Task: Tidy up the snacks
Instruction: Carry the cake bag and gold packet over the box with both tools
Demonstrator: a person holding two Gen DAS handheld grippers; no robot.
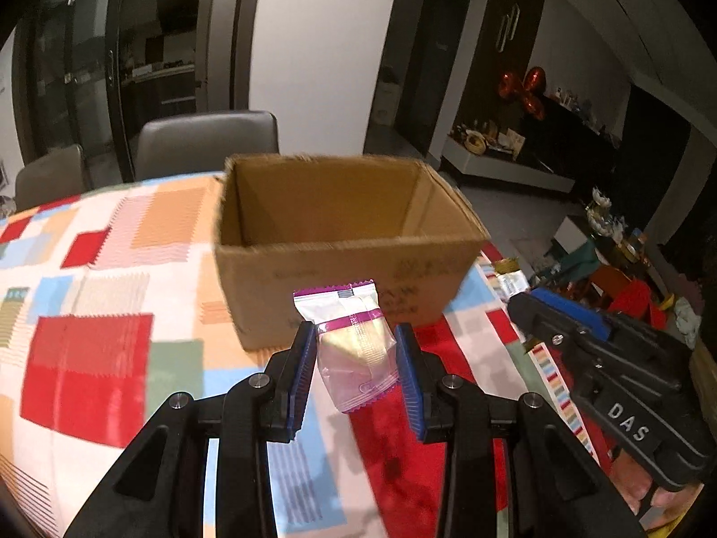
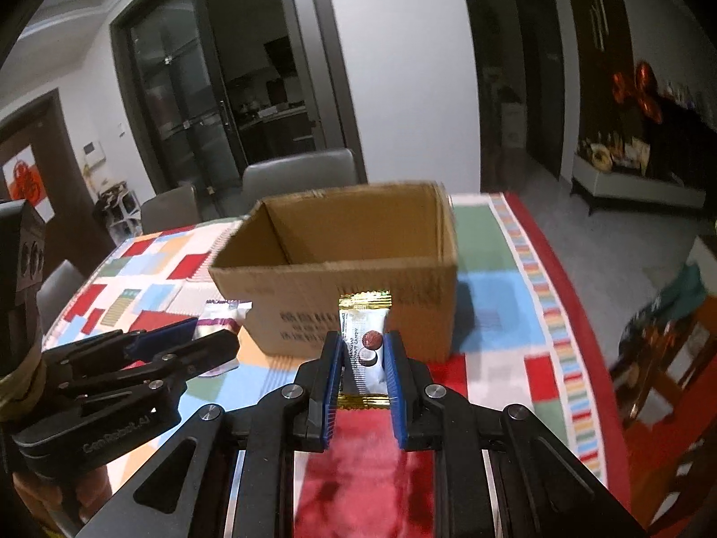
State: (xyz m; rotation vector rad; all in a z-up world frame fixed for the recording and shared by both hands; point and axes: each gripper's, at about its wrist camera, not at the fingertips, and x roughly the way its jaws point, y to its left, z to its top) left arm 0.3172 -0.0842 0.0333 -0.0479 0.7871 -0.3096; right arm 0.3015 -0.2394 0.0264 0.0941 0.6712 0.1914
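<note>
In the left wrist view, a patchwork tablecloth (image 1: 89, 336) of red, blue, orange and white blocks fills the left side, with two grey chairs (image 1: 206, 141) behind it at the upper left. At the centre stands an open cardboard box (image 1: 340, 242), its inside bare as far as it shows. Just below it, the left gripper (image 1: 356, 358) is clamped on a clear snack packet with purple trim (image 1: 354, 340), its blue pads (image 1: 301, 372) pressing both sides and the packet's sealed end sticking up in front of the box's near wall. At the lower right, the right gripper (image 1: 533, 298) reaches in with a gold-edged wrapper end at its tip. In the right wrist view, the left gripper (image 2: 210, 336) enters from the lower left with the purple-trimmed packet at its tip, beside the box's near-left corner. The box (image 2: 340, 242) sits at the centre, and below it the right gripper (image 2: 364, 358) is closed tight on a white snack sachet with gold ends (image 2: 365, 345), held upright in front of the box wall.
</note>
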